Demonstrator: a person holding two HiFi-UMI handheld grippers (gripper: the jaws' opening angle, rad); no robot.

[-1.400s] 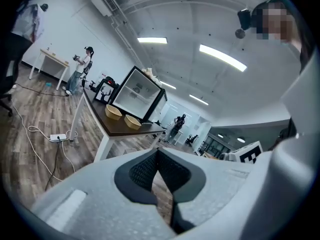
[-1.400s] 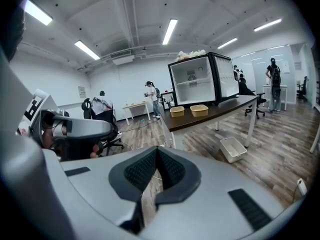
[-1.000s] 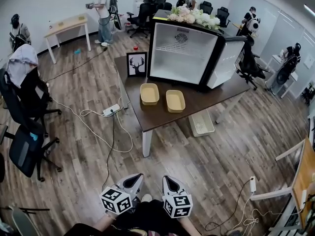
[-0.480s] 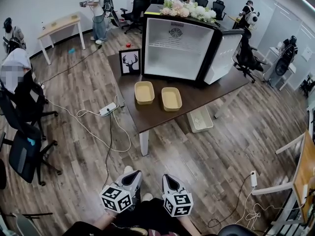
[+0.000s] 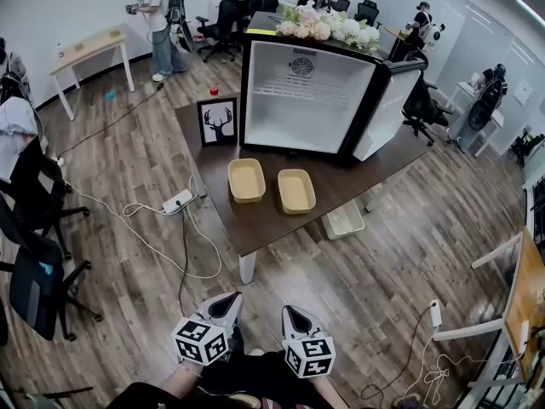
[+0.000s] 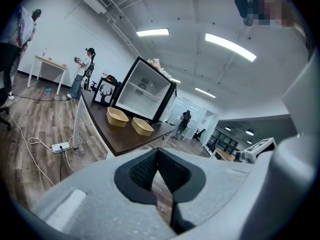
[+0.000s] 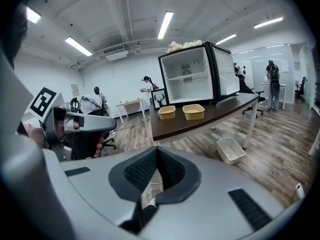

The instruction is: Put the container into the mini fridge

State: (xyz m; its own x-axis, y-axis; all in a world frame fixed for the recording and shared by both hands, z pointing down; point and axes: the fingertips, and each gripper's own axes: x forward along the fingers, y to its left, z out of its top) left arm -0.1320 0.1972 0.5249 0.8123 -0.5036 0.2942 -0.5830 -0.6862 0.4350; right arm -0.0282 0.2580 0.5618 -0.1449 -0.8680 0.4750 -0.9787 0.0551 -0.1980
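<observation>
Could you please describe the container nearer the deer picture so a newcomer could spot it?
On the dark table, before the open mini fridge, two shallow tan containers sit side by side. It is the left container in the head view, closer to the framed deer picture than its twin.

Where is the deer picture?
In the head view the deer picture stands on the brown table, left of the open mini fridge, behind the left yellow container.

**Bright, even light; heavy fisheye**

The ceiling light strips (image 7: 165, 24) light the room evenly, leaving a soft shadow under the desk (image 5: 264, 224). Straight lines bow toward the edges, and both gripper views darken at the corners.
</observation>
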